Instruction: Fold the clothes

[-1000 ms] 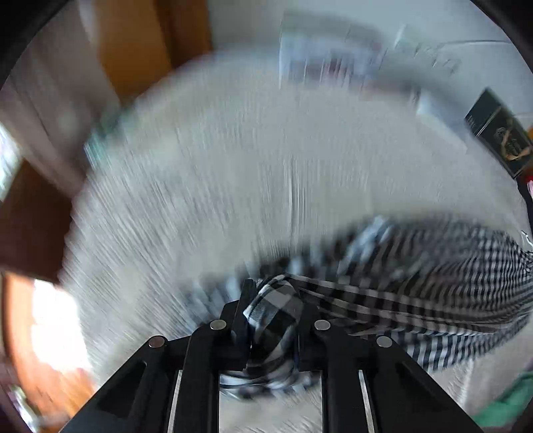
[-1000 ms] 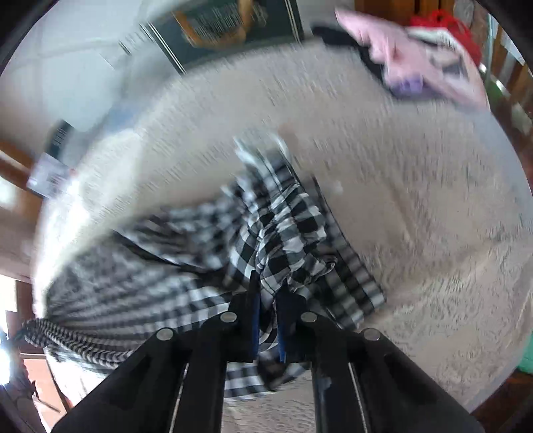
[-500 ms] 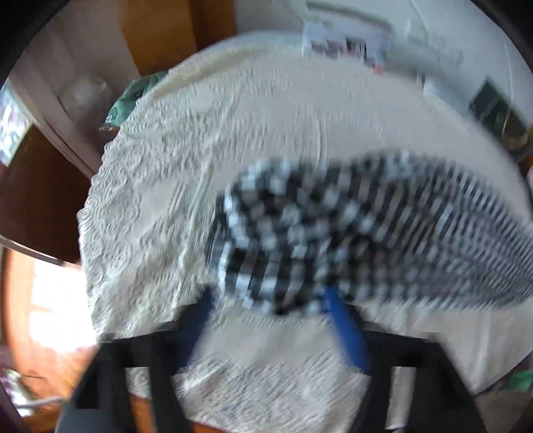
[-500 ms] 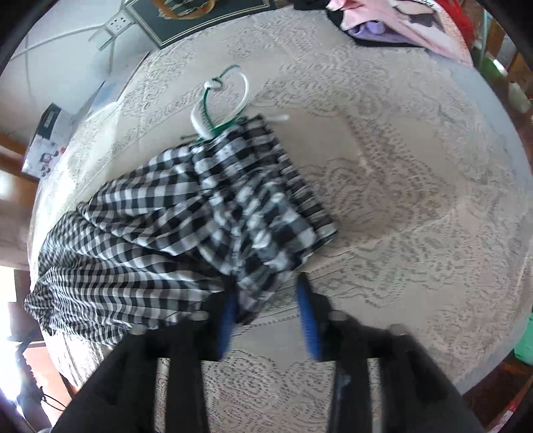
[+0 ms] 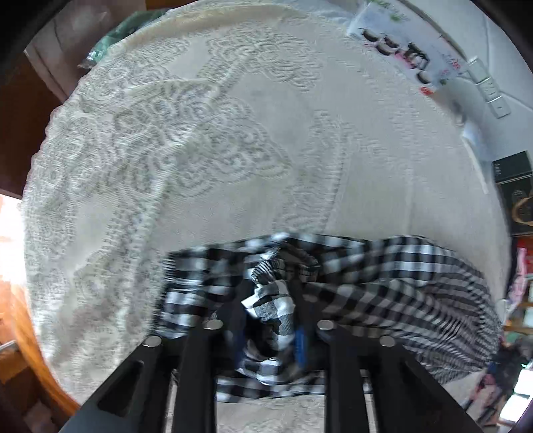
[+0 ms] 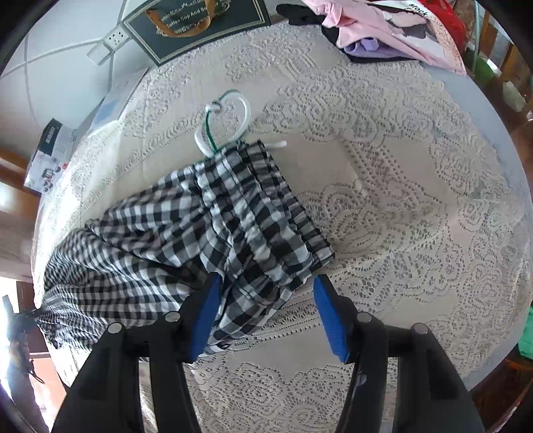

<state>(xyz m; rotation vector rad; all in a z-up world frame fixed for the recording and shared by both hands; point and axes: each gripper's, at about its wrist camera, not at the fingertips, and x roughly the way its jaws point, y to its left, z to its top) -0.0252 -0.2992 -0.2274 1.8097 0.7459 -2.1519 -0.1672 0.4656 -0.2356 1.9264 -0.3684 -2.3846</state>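
A black-and-white checked garment (image 6: 200,233) lies across the lace-covered table (image 6: 399,216). A white hanger (image 6: 233,116) sticks out from under its far edge. My right gripper (image 6: 266,289) is open, its blue pads (image 6: 210,313) on either side of the garment's near corner, holding nothing. In the left wrist view the same garment (image 5: 383,283) is bunched at its left end, and my left gripper (image 5: 266,319) has a wad of that cloth between its fingers, which stand close around it.
A pile of pink and purple clothes (image 6: 383,30) sits at the table's far right. A dark framed box (image 6: 200,23) and a white printed box (image 5: 406,50) stand by the wall. A green bag (image 5: 133,30) lies off the far left edge.
Both grippers let go of the cloth and opened. The right one stays open over the garment now lying flat. The left one has closed in on the bunched end again.
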